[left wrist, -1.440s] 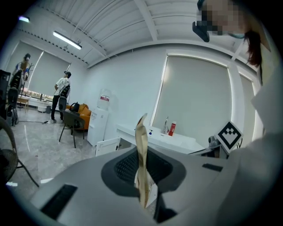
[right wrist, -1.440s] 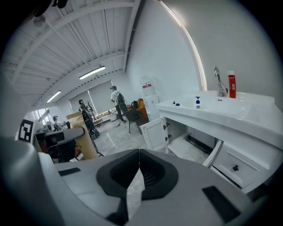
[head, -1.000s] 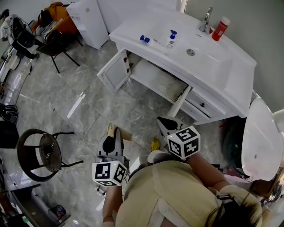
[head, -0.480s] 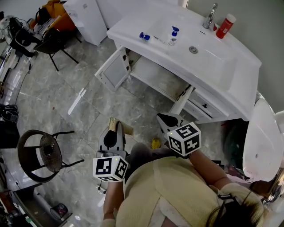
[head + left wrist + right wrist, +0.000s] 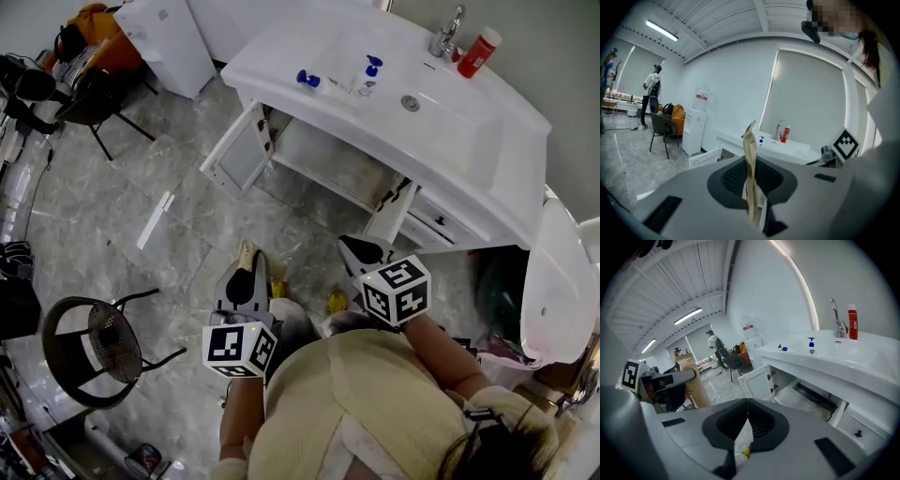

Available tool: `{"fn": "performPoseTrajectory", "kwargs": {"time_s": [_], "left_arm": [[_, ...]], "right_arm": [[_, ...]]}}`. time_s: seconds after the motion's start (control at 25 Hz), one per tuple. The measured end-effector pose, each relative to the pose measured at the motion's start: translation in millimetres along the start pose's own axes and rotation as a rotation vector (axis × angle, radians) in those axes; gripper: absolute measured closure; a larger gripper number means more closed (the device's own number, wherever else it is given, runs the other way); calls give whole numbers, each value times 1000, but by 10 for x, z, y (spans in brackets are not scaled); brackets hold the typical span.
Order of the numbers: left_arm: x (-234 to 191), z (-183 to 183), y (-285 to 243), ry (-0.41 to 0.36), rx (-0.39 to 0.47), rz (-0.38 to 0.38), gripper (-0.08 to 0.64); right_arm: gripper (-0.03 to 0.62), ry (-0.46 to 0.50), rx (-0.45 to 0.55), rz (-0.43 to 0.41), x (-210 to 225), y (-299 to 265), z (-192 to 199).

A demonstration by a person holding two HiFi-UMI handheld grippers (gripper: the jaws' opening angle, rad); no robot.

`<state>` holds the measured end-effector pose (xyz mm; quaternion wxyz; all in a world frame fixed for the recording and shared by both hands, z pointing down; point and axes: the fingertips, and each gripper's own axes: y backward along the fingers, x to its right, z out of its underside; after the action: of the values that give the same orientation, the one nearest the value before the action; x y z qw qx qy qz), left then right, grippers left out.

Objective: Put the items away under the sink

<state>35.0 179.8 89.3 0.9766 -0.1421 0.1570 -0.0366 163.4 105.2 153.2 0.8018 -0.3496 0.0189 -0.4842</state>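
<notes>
From the head view, the person stands on the grey tiled floor a little way back from the white sink vanity (image 5: 469, 141), whose cabinet doors hang open so the empty compartment under the sink (image 5: 328, 167) shows. The left gripper (image 5: 246, 270) is clamped on a flat brown paper bag (image 5: 247, 251), held above the floor and well apart from the cabinet. The right gripper (image 5: 349, 246) is beside it, pointing toward the vanity. A red bottle (image 5: 480, 52) stands by the faucet (image 5: 445, 28), and a blue pump bottle (image 5: 367, 75) sits on the counter's left part. In the left gripper view, the left gripper (image 5: 751, 187) has its jaws pinched on the paper bag (image 5: 750, 150), which stands upright and edge-on, with the vanity (image 5: 787, 149) beyond it. In the right gripper view, the right gripper (image 5: 746, 411) has its jaws pressed together with nothing between them. It looks toward the open cabinet (image 5: 806, 390) and its left door (image 5: 757, 380). The paper bag (image 5: 696, 383) shows at the left.
</notes>
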Motion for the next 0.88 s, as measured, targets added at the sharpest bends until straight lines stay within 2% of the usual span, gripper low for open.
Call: {"fn": "performPoseTrajectory", "kwargs": {"time_s": [0.4,0.88], "left_arm": [[-619,-188,-320,-22,-72,135,497],[-1161,-125,-687,-52,-171,289,497]], "right_arm": [[566,-52,3,96,-316,-493,-232],[566,-123,7,225,-533,-969,-250]]}}
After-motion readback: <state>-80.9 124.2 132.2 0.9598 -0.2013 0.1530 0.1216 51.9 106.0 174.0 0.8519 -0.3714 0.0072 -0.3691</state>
